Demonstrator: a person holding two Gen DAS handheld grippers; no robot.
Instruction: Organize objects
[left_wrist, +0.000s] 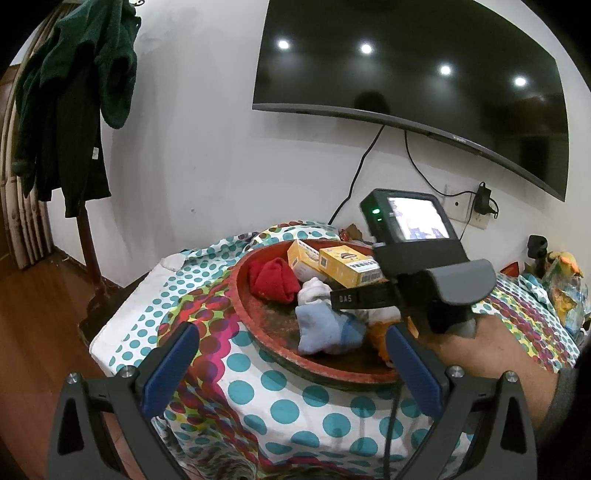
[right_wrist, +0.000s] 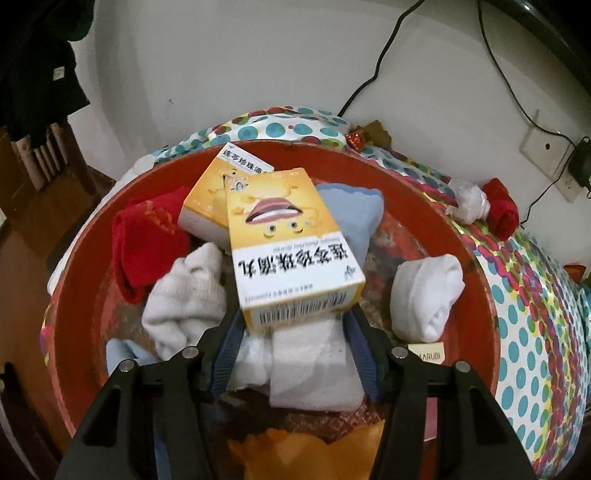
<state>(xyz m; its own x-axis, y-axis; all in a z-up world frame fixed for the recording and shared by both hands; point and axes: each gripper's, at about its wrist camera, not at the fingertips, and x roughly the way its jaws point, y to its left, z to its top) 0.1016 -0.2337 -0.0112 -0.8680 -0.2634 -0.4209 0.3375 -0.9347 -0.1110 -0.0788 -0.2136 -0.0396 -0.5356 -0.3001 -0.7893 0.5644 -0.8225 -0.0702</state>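
Yellow box (right_wrist: 291, 247) hides right gripper (right_wrist: 295, 325) fingertips clamping it over red tray (right_wrist: 85, 258); left gripper (left_wrist: 291, 354) gapes.

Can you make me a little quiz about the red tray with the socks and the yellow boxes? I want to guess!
1. True or false: the right gripper is shut on a yellow box.
2. How many yellow boxes are over the red tray? A) one B) two C) four
3. Fill in: the left gripper is open and holds ____.

Key:
1. True. Its fingers press the box's barcode end on both sides.
2. B. A second yellow box lies behind the held one.
3. Nothing. It sits over the dotted tablecloth, beside the tray.
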